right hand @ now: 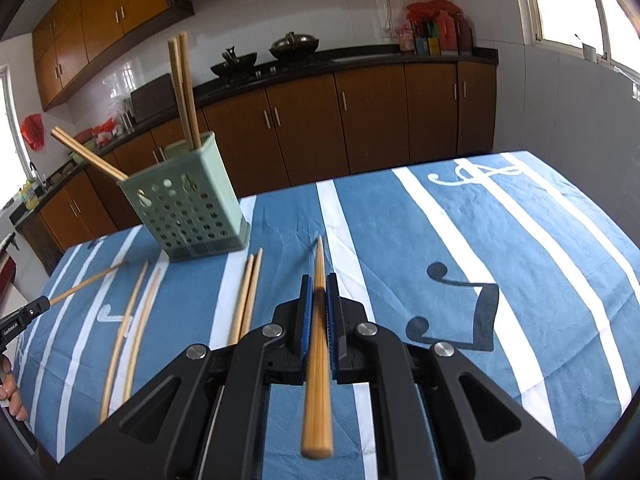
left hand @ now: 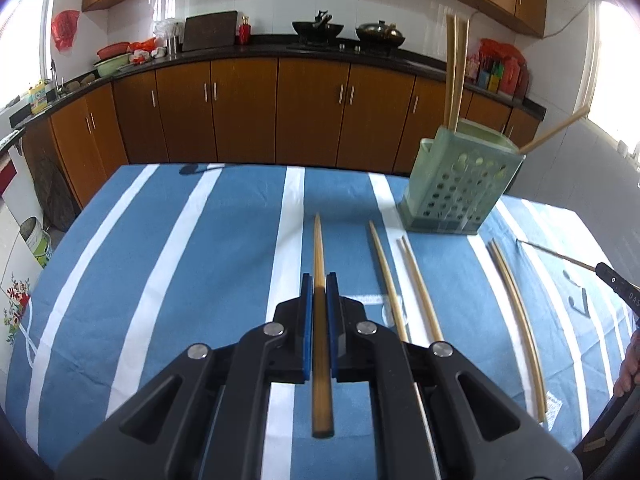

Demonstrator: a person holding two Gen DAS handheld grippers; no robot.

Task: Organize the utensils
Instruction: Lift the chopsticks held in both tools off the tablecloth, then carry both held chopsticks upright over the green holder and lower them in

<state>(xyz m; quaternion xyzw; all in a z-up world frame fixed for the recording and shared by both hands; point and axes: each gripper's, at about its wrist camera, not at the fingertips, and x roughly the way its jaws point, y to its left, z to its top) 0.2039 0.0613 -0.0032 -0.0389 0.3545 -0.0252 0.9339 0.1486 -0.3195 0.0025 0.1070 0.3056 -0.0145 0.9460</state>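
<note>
A green perforated utensil holder [left hand: 460, 184] stands on the blue striped tablecloth [left hand: 160, 280], far right in the left wrist view, with several chopsticks [left hand: 456, 68] upright or leaning in it. It also shows in the right wrist view [right hand: 188, 208]. My left gripper [left hand: 319, 280] is shut on a brown chopstick [left hand: 319, 252] pointing forward above the cloth. My right gripper [right hand: 319, 280] is shut on another chopstick [right hand: 319, 264]. Loose chopsticks [left hand: 416, 288] lie on the cloth between the grippers, also seen in the right wrist view [right hand: 246, 292].
The right gripper's tip [left hand: 616, 284] with its chopstick shows at the right edge of the left wrist view; the left gripper [right hand: 24, 316] shows at the left edge of the right wrist view. Brown cabinets [left hand: 280, 112] and a dark counter stand beyond the table.
</note>
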